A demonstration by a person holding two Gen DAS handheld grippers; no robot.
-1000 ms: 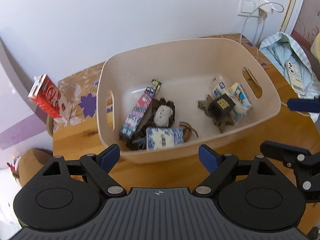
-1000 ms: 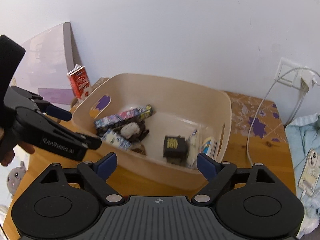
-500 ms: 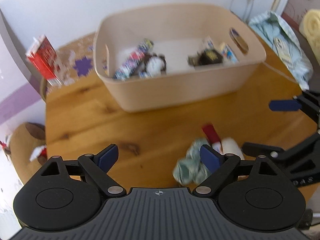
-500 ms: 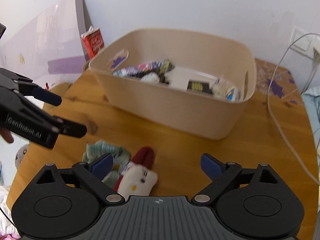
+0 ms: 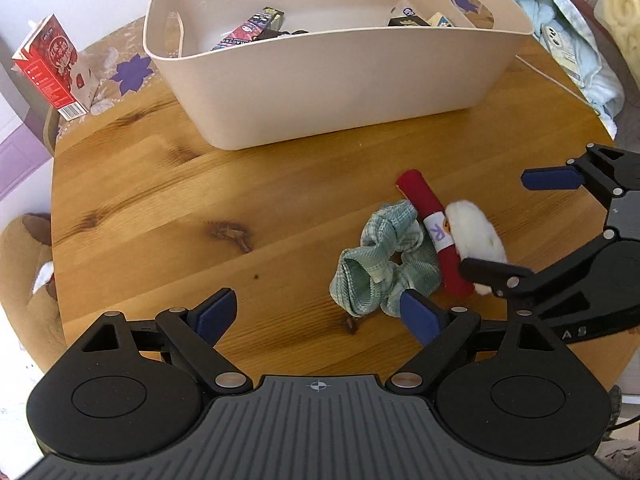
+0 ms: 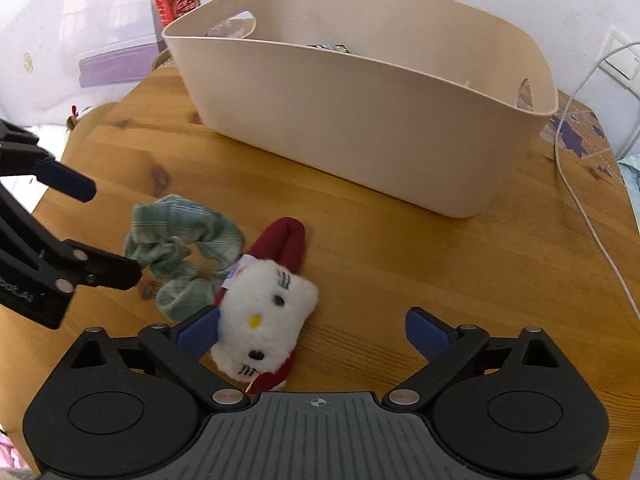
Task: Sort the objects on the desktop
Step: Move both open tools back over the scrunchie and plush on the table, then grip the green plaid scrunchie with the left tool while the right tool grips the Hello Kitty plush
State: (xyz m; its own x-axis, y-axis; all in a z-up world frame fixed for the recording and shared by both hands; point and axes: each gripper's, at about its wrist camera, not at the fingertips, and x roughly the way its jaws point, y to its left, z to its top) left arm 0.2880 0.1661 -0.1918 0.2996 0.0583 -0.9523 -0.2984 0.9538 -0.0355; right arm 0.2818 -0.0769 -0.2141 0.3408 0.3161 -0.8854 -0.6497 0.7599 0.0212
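Observation:
A green scrunchie and a white cat plush with a red body lie side by side on the wooden table. My left gripper is open, low over the table, its right finger at the scrunchie's near edge. My right gripper is open, its left finger beside the plush; the scrunchie lies to its left. The right gripper shows in the left wrist view, the left gripper in the right wrist view. A beige bin holds several small items.
A red carton stands at the table's far left. A white cable trails across the table right of the bin. A phone on light-blue cloth lies to the far right.
Both grippers have pulled back from above the bin and dropped low over the table near the scrunchie and plush. Both stay open.

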